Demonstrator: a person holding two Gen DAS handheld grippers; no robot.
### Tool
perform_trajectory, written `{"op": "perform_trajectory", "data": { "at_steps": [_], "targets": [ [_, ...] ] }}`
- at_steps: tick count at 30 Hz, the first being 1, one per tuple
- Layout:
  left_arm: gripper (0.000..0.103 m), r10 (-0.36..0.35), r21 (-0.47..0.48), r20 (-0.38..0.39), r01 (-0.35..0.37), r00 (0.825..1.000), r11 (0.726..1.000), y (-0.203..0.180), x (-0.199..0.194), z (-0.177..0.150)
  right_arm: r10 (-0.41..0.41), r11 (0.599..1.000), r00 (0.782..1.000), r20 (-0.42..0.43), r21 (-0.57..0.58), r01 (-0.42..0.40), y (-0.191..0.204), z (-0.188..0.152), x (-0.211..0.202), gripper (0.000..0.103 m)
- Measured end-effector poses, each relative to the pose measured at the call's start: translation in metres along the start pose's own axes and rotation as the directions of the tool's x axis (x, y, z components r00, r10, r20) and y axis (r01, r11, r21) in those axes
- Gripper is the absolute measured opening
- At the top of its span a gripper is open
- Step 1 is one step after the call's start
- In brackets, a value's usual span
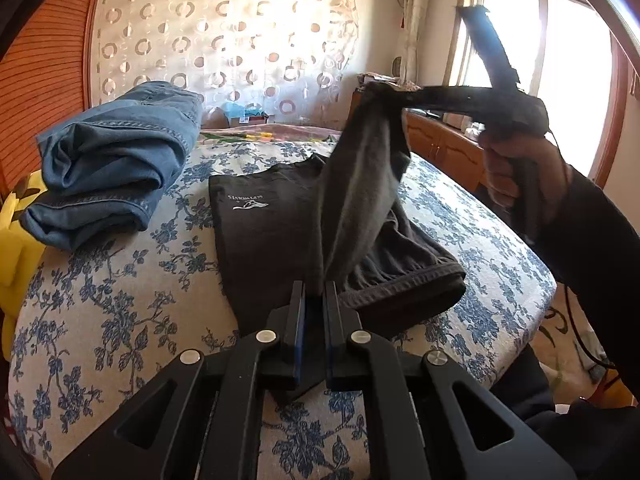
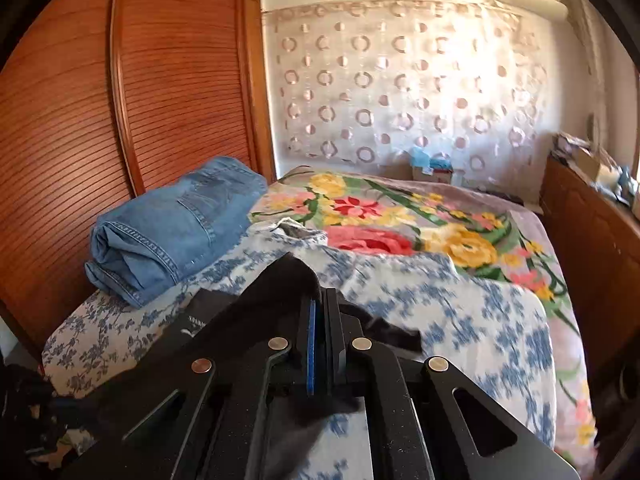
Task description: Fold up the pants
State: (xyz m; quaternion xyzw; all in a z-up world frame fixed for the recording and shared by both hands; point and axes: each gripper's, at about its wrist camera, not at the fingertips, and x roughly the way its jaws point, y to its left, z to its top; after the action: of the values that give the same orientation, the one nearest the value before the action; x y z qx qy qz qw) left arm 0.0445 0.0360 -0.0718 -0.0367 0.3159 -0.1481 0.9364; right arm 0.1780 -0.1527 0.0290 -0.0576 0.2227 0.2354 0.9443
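Note:
Black pants (image 1: 276, 224) with a small white logo lie on the blue-flowered bedspread (image 1: 120, 300). My left gripper (image 1: 314, 290) is shut on the near edge of the pants, low over the bed. My right gripper (image 1: 380, 90), held by a hand in a dark sleeve, is raised at the right and shut on another part of the same pants, so a grey-black strip of cloth hangs stretched between the two. In the right wrist view the right gripper (image 2: 322, 300) pinches black cloth (image 2: 280, 280) that drapes off to the left.
Folded blue jeans (image 1: 116, 168) lie at the bed's left, by a wooden slatted wardrobe (image 2: 80, 100). A bright flowered blanket (image 2: 420, 224) covers the far bed. A wooden cabinet (image 1: 444, 144) runs under the window at right. Something yellow (image 1: 16, 248) sits at the left edge.

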Motion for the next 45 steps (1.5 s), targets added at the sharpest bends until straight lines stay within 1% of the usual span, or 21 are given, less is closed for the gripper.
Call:
{"op": "perform_trajectory", "data": {
  "at_steps": [9, 13, 16, 17, 19, 20, 21, 25, 27, 33, 36, 37, 41, 44, 45],
  "targets": [
    [0.008, 0.001, -0.023, -0.007, -0.001, 1.000, 1.000, 0.007, -0.011, -0.012, 0.042, 0.994, 0.998, -0.045, -0.104, -0.046, 0.041, 0.016, 0.065, 0.003],
    [0.008, 0.011, -0.028, -0.022, -0.012, 1.000, 1.000, 0.012, -0.010, -0.017, 0.069, 0.991, 0.995, -0.070, -0.112, -0.077, 0.053, 0.021, 0.088, 0.003],
    [0.008, 0.024, -0.034, -0.031, -0.025, 0.999, 0.999, 0.016, -0.009, -0.019, 0.082, 0.990, 0.990, -0.113, -0.105, -0.094, 0.056, 0.022, 0.101, 0.005],
    [0.008, 0.024, -0.038, -0.034, -0.025, 0.999, 0.999, 0.018, -0.009, -0.019, 0.083, 0.990, 0.989, -0.124, -0.103, -0.096, 0.055, 0.023, 0.103, 0.009],
    [0.008, 0.030, -0.040, -0.041, -0.032, 0.999, 0.999, 0.019, -0.008, -0.021, 0.080, 0.990, 0.988, -0.129, -0.103, -0.094, 0.049, 0.023, 0.102, 0.021],
    [0.008, 0.034, -0.040, -0.044, -0.036, 0.998, 0.999, 0.019, -0.007, -0.021, 0.075, 0.991, 0.989, -0.129, -0.102, -0.089, 0.044, 0.025, 0.101, 0.031],
    [0.008, 0.035, -0.042, -0.047, -0.037, 0.998, 0.998, 0.019, -0.006, -0.021, 0.067, 0.992, 0.990, -0.127, -0.101, -0.080, 0.039, 0.025, 0.098, 0.039],
    [0.009, 0.035, -0.057, -0.054, -0.039, 0.998, 0.998, 0.021, -0.004, -0.024, 0.021, 0.995, 0.991, -0.128, -0.099, -0.034, 0.014, 0.021, 0.086, 0.039],
    [0.009, 0.038, -0.064, -0.055, -0.041, 0.998, 0.997, 0.022, -0.004, -0.025, 0.001, 0.995, 0.990, -0.141, -0.098, -0.015, -0.002, 0.014, 0.079, 0.039],
    [0.009, 0.045, -0.064, -0.059, -0.048, 0.997, 0.997, 0.024, -0.004, -0.026, -0.029, 0.995, 0.978, -0.207, -0.098, 0.009, -0.015, -0.006, 0.075, 0.039],
    [0.009, 0.047, -0.057, -0.064, -0.051, 0.997, 0.997, 0.024, -0.003, -0.025, -0.045, 0.997, 0.972, -0.230, -0.070, 0.030, -0.018, -0.003, 0.086, 0.039],
    [0.009, 0.047, -0.056, -0.065, -0.051, 0.997, 0.997, 0.024, -0.002, -0.025, -0.049, 0.998, 0.973, -0.225, -0.059, 0.036, -0.015, 0.003, 0.087, 0.039],
    [0.009, 0.049, -0.055, -0.072, -0.053, 0.996, 0.997, 0.025, 0.000, -0.026, -0.024, 1.000, 0.975, -0.219, -0.009, 0.023, -0.014, 0.013, 0.105, 0.039],
    [0.009, 0.051, -0.047, -0.074, -0.054, 0.996, 0.997, 0.025, 0.001, -0.026, -0.028, 1.000, 0.968, -0.250, 0.003, 0.030, -0.013, 0.015, 0.123, 0.039],
    [0.009, 0.051, -0.046, -0.074, -0.054, 0.996, 0.997, 0.025, 0.001, -0.026, -0.038, 0.999, 0.965, -0.261, -0.002, 0.039, -0.013, 0.016, 0.130, 0.037]
  ]
}}
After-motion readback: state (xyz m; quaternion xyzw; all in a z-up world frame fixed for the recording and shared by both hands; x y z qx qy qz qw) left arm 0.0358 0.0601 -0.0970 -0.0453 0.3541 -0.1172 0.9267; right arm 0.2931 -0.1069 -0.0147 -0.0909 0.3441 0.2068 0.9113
